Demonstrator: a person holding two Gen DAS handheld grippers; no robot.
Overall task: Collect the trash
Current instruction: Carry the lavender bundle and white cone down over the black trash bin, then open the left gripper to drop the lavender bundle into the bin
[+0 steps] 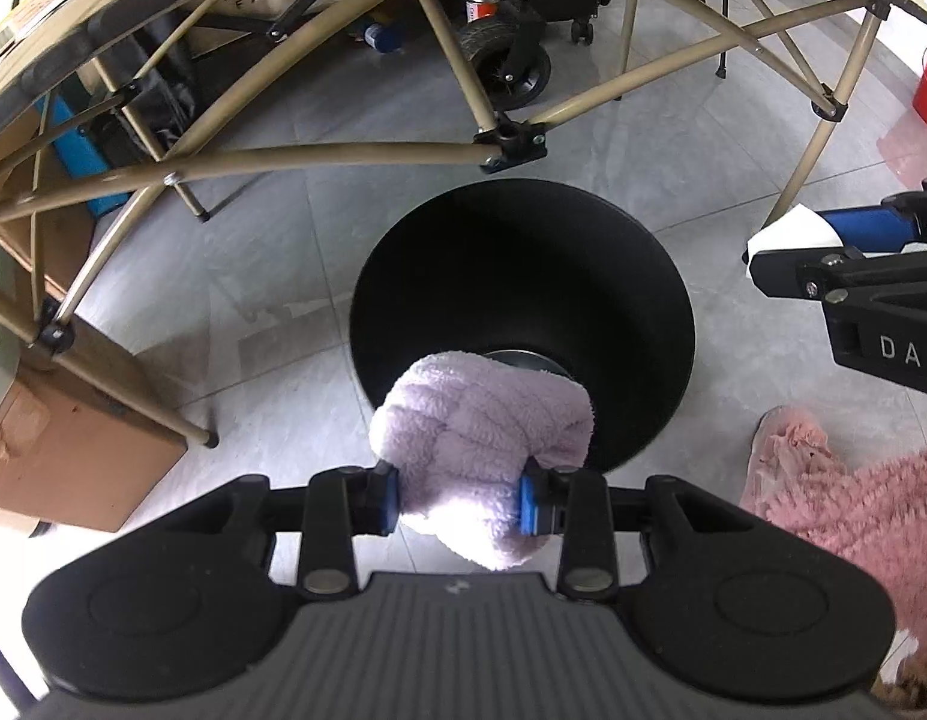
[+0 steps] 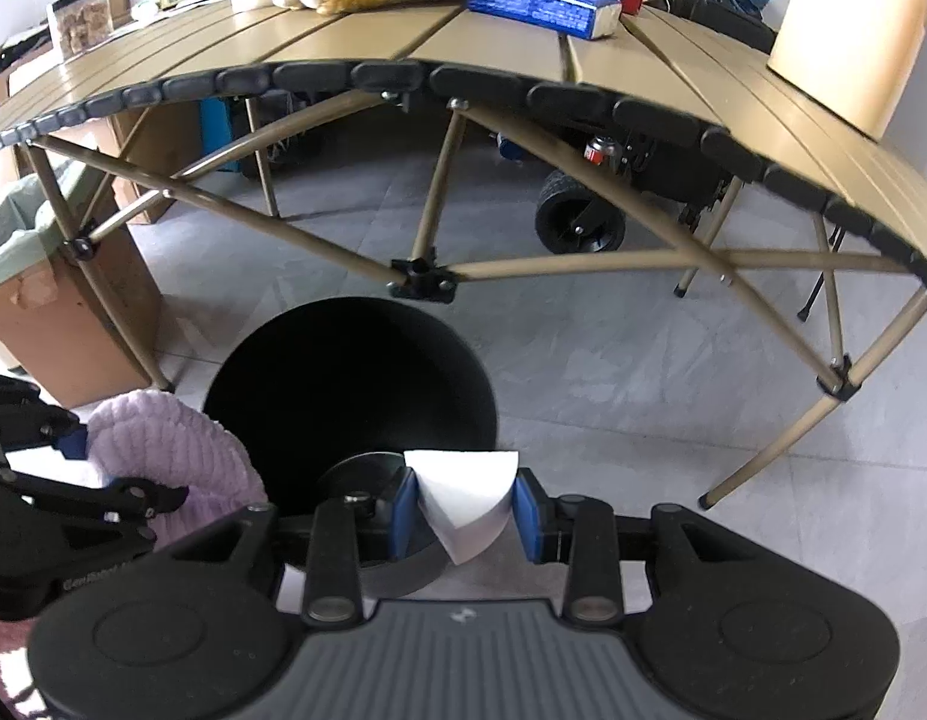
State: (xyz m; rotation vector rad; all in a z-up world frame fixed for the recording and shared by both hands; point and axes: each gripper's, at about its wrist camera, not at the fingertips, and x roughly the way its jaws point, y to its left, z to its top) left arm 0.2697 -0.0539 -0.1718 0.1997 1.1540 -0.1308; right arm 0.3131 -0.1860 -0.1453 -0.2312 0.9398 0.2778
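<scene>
The left gripper [image 1: 457,501] is clamping a fluffy lilac cloth [image 1: 481,444] and holding it over the near rim of the black bin [image 1: 523,276] on the tiled floor [image 1: 271,300]. The right gripper [image 2: 466,516] is pinching a folded white paper [image 2: 466,495] just beside it, also above the bin's near edge. Behind the bin, a tan folding table [image 2: 355,54] is carrying boxes and toys.

Between the left gripper's [image 1: 457,501] blue pads sits a pale lilac fluffy cloth [image 1: 481,438], ahead of it a black bin [image 1: 523,312] on grey tiles, while the right gripper's [image 2: 466,516] blue pads flank white paper [image 2: 466,498] below a tan slatted table [image 2: 463,54].
</scene>
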